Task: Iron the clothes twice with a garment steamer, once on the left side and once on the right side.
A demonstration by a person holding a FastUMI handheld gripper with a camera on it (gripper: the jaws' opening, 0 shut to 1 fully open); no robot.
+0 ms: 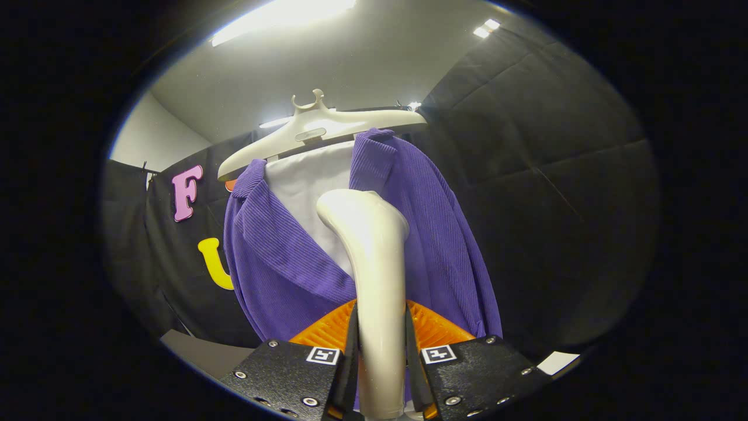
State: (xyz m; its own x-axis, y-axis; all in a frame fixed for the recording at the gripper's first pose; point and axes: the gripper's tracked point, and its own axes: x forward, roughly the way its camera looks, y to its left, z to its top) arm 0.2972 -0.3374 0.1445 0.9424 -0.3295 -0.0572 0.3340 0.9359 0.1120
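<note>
- The gripper [381,345] has both fingers clamped tight on the garment steamer [374,263] handle, head pointing up at the clothes.
- The purple corduroy jacket [280,263] hangs just beyond it on a cream hanger [315,126], over a white inner layer [310,193].
- I'd keep the head close to one lapel and sweep slowly along it, then do the other side.
- No containers here.

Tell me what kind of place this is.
Probably a recording booth, not a home: black cloth walls, ceiling lights, a purple jacket on a hanger. The hand-held gripper is shut on a steamer.
</note>
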